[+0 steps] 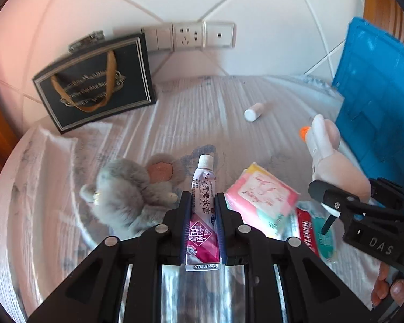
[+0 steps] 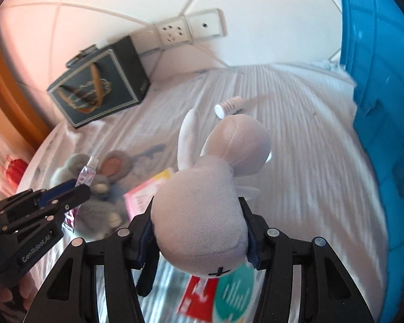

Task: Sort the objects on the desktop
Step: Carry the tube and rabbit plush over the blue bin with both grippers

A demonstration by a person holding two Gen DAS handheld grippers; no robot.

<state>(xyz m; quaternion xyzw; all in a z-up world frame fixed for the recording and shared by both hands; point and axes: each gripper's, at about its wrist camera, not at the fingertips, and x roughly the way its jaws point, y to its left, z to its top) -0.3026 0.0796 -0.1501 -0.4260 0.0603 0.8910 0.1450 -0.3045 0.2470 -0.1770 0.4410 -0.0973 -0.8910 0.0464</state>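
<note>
Left wrist view shows the left gripper (image 1: 203, 202) with its jaws closed on one tube (image 1: 203, 210). The tube is white and pink, has a white cap, and carries red writing. It points away from the camera, held up over the table (image 1: 188, 113).

I count two soft toys. One is a gray mouse (image 1: 129, 191) with round ears, lying on the table just left of the tube. The other is a pale bunny (image 2: 202, 207) with long ears. The right gripper (image 2: 199, 231) has its jaws closed on the bunny's body, and holds it up over the table, near the blue bin.

One small white bottle (image 1: 253, 113) lies on its side farther back, apart from the rest. One pink and yellow packet (image 1: 261, 199) sits just right of the tube. One red and teal packet (image 1: 315, 234) lies beside it, partly under the pink one.

One blue bin (image 1: 377, 102) stands at the right edge. I cannot see inside it. One black gift bag (image 1: 94, 83) with gold handles stands at the back left by the wall. I cannot see inside that one either.
</note>
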